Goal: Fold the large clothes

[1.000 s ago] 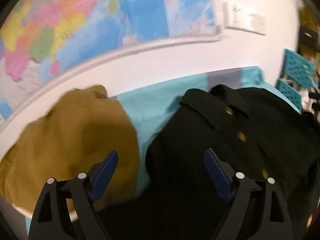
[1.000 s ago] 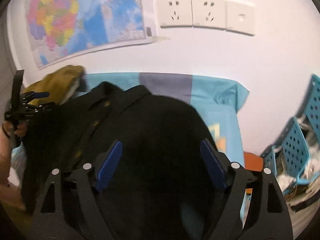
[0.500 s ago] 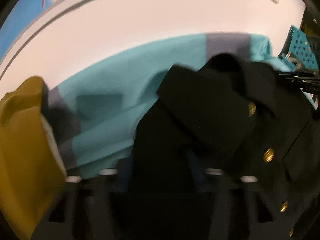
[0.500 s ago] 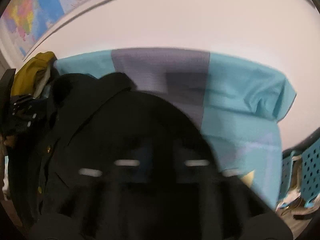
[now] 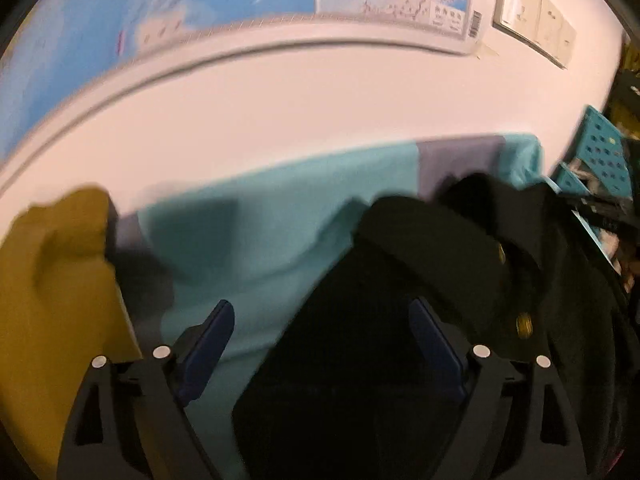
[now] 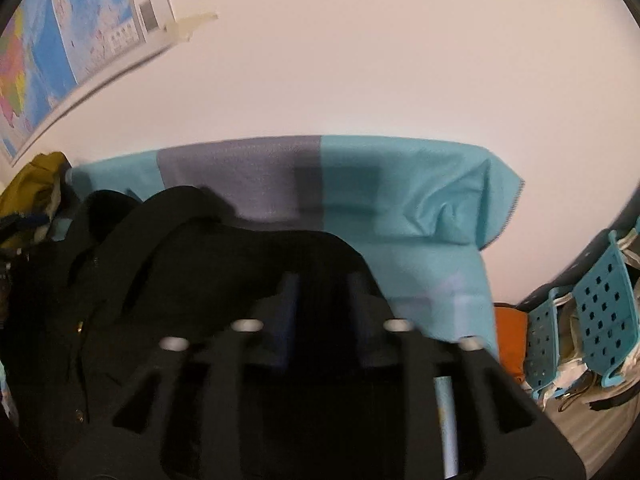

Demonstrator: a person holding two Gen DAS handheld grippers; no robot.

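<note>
Now we judge we are gripping the black coat (image 6: 224, 280) to fold it. Centre-frame, our right gripper (image 6: 320, 312) is narrowed, seemingly pinching it; our left gripper (image 5: 320, 344) gapes wide and must bite cloth.

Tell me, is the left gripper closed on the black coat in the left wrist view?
No, the left gripper stands wide open above the black coat, gripping no fabric.
</note>
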